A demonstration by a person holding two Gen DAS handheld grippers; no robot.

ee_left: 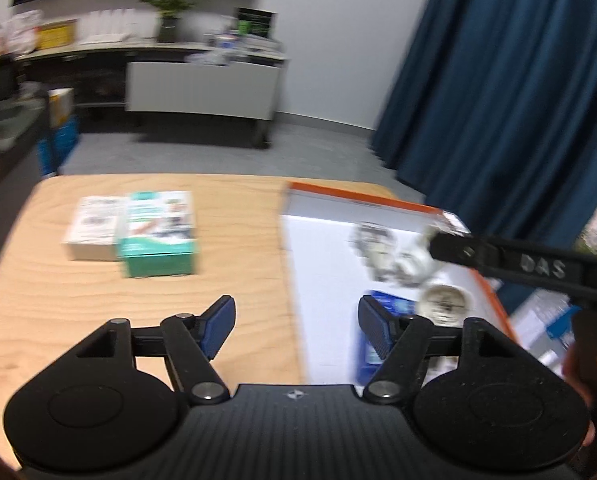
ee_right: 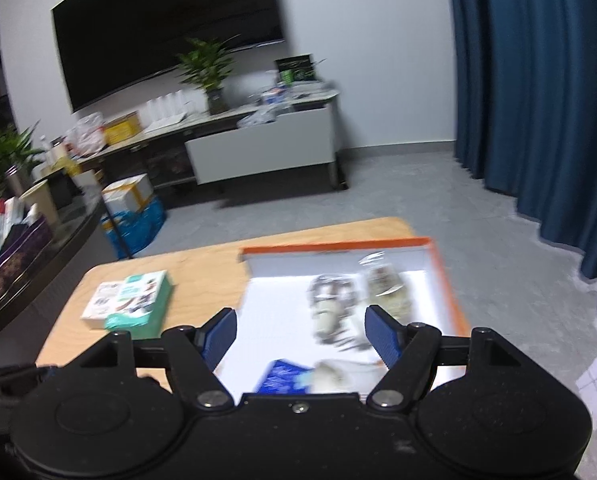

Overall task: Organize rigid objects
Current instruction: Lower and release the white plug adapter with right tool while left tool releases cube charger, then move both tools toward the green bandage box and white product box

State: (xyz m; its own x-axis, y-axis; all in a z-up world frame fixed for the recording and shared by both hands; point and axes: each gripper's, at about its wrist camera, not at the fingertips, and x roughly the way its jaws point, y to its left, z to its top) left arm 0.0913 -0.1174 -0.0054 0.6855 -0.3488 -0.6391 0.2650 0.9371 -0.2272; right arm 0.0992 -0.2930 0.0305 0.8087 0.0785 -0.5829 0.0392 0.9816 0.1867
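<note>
Wooden table (ee_left: 146, 312), rounded far corners, carries everything. Both views blurred; fine detail unreliable.

Orange-rimmed box (ee_right: 442, 264), white inside, open top, sits along the table's right edge and reaches almost to its far right corner. Already in it: a blue packet (ee_right: 284, 374) near the box's near edge, a round tin (ee_left: 444, 304) just beside that, and two or three clear wrapped items (ee_right: 330, 304) toward the middle and far wall. What they are cannot be told.

Still out on the table: two flat cartons toward the far left corner, touching side by side, a teal carton (ee_left: 158, 236) and a white carton (ee_left: 92, 228) on its left. By my reading these are what is left to put away.

Left gripper (ee_left: 296, 320): jaws parted, nothing between the blue pads, hanging over the box's left wall. Right gripper (ee_right: 300, 334): jaws wide, empty, over the box interior; one of its fingers (ee_left: 458, 248) crosses the left view above the wrapped items.

Step in hand, as judged: fetch the next carton with the left gripper, which is nearer.
- Take the teal carton first; its right side is free.
- Grip across the short width, pads on opposite long faces, low.
- Expect the white carton to shift when its neighbour lifts.
- Set it in the box's bare left half, flat, clear of the tin.
- Keep the right gripper out of the path.
</note>
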